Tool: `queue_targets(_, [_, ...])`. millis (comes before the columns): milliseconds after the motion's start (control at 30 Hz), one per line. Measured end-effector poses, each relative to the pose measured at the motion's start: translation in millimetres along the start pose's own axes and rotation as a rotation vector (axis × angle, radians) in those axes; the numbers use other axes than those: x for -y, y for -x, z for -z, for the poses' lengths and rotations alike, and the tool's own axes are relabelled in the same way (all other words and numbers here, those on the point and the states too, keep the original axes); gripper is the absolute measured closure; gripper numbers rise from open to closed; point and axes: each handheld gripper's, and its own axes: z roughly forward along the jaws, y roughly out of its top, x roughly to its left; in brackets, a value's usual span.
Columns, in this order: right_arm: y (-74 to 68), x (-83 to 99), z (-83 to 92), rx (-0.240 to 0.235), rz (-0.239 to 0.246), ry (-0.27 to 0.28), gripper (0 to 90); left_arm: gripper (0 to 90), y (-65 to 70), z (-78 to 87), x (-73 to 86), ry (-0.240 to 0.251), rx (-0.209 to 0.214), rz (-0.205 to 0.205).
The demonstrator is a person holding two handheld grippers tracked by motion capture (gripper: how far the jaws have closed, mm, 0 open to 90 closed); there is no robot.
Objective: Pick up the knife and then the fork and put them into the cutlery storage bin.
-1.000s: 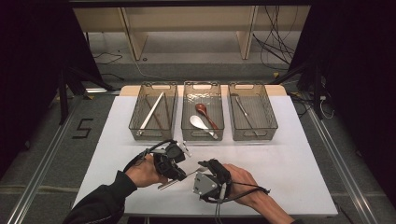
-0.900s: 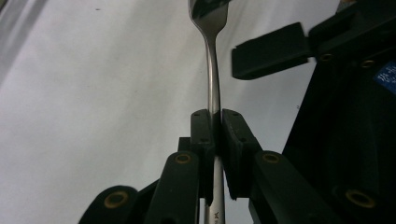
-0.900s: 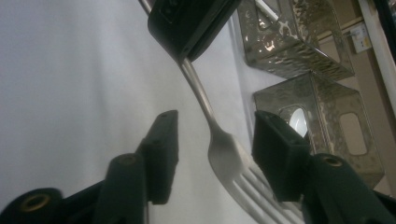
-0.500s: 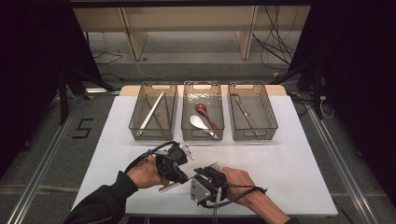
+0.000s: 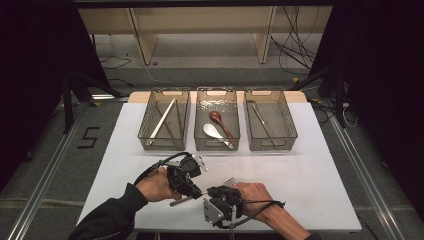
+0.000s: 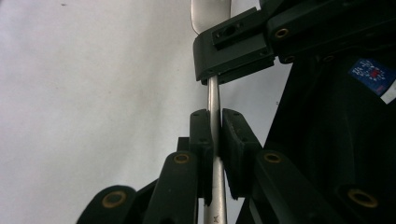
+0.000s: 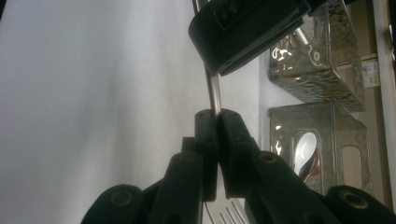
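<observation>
Right gripper view: fork (image 7: 214, 91) tines below right gripper (image 7: 216, 122) pads.

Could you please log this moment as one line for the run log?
left gripper: shut on fork handle | right gripper: just closed on fork near tines | fork above table

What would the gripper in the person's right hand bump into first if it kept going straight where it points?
Most likely the left gripper: seen along the right gripper, its black jaws clamp the silver metal fork handle directly ahead. Depth is hard to judge.
</observation>
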Motion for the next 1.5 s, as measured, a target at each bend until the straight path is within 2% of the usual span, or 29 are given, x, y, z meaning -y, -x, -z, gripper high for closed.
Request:
queue_targets(67, [0.0,0.0,0.1,-0.005,0.006,-0.010,88.4,80.6,-1.1,-0.3,0.8,0.006,0.010,0.007])
queue_targets(133, [0.5,0.8,-0.3,-0.004,0.004,-0.018,88.7,76.6,-1.9,1.1,2.0,0.009,0.003,0.011])
queue_targets(167, [0.2,1.9,-0.3,-0.007,-0.002,-0.029,88.7,73.0,-3.4,2.6,2.8,0.021,-0.004,0.019])
queue_targets(200, [1.4,3.4,-0.9,-0.002,0.012,-0.025,88.8,67.4,-5.6,5.0,3.5,0.025,-0.011,0.026])
queue_targets(300, [3.9,7.6,0.2,0.009,-0.020,-0.036,88.9,60.2,-11.7,13.2,7.8,0.064,-0.026,0.054])
queue_targets(433, [11.5,17.1,1.0,0.026,-0.046,-0.061,88.8,43.2,-18.8,22.9,15.2,0.106,-0.072,0.092])
queue_targets(533, [18.7,25.9,2.5,0.036,-0.075,-0.077,88.8,35.3,-25.0,29.4,20.6,0.162,-0.105,0.126])
queue_targets(600, [23.0,31.6,3.7,0.046,-0.100,-0.097,88.8,31.9,-26.9,34.1,24.2,0.219,-0.117,0.140])
queue_targets(667, [29.0,38.7,4.1,0.057,-0.100,-0.114,88.8,28.4,-28.6,39.3,27.7,0.257,-0.138,0.148])
queue_targets(733, [32.7,46.8,4.2,0.072,-0.137,-0.129,88.8,25.5,-29.1,43.1,32.4,0.312,-0.157,0.168])
queue_targets(900, [44.5,67.1,9.1,0.108,-0.229,-0.175,88.8,21.6,-34.6,47.1,47.7,0.368,-0.186,0.195])
queue_targets(1033, [56.8,80.0,15.6,0.134,-0.290,-0.190,88.7,19.9,-37.6,48.1,59.5,0.438,-0.200,0.228])
queue_targets(1233, [70.0,95.4,23.0,0.156,-0.403,-0.206,88.7,17.9,-36.0,49.8,72.3,0.542,-0.215,0.242])
queue_targets(1367, [77.4,104.0,26.3,0.169,-0.460,-0.201,88.7,16.5,-33.6,51.1,78.5,0.574,-0.235,0.236])
queue_targets(1500, [88.2,113.3,30.5,0.179,-0.529,-0.196,88.7,16.1,-31.7,51.4,84.2,0.586,-0.252,0.237])
